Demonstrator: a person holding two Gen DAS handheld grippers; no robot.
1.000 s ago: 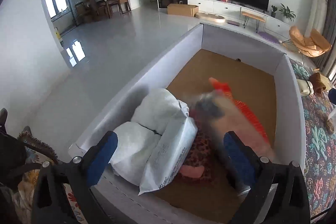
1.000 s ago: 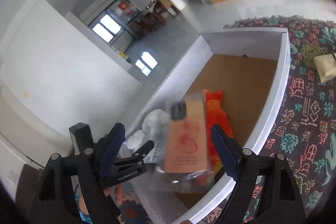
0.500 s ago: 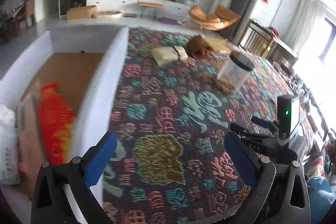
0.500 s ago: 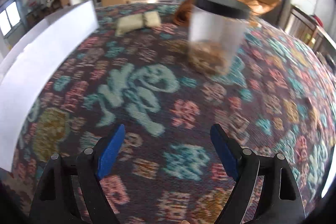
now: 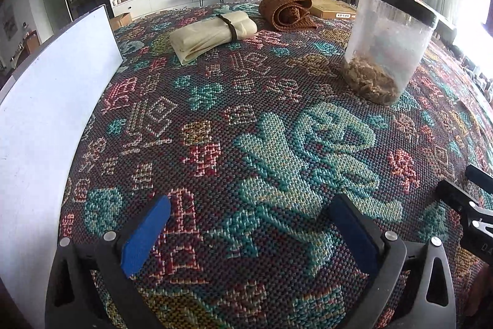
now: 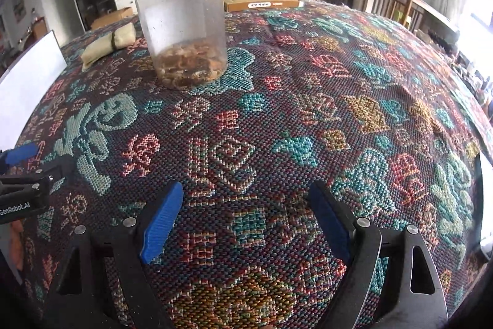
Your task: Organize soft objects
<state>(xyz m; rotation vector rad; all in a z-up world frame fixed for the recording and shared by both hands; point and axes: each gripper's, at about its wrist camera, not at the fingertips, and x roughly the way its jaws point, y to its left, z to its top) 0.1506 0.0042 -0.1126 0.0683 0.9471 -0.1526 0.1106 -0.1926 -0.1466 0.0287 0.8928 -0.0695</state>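
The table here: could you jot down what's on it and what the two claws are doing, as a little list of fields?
surface: patterned cloth
left gripper: open, holding nothing
right gripper: open, holding nothing
jar: upright, black lid, brown bits at the bottom
cream roll: tied with a strap, lying beyond the jar
brown roll: beside the cream roll
white box: at the left edge
flat box: behind the jar

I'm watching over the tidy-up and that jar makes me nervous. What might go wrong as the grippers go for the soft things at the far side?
1. The plastic jar stands between the open right gripper and the cream roll; a straight reach may knock it over.
2. The brown knitted roll lies against a flat box; grabbing it could drag the box.
3. The open left gripper hovers low and might snag the woven cloth.
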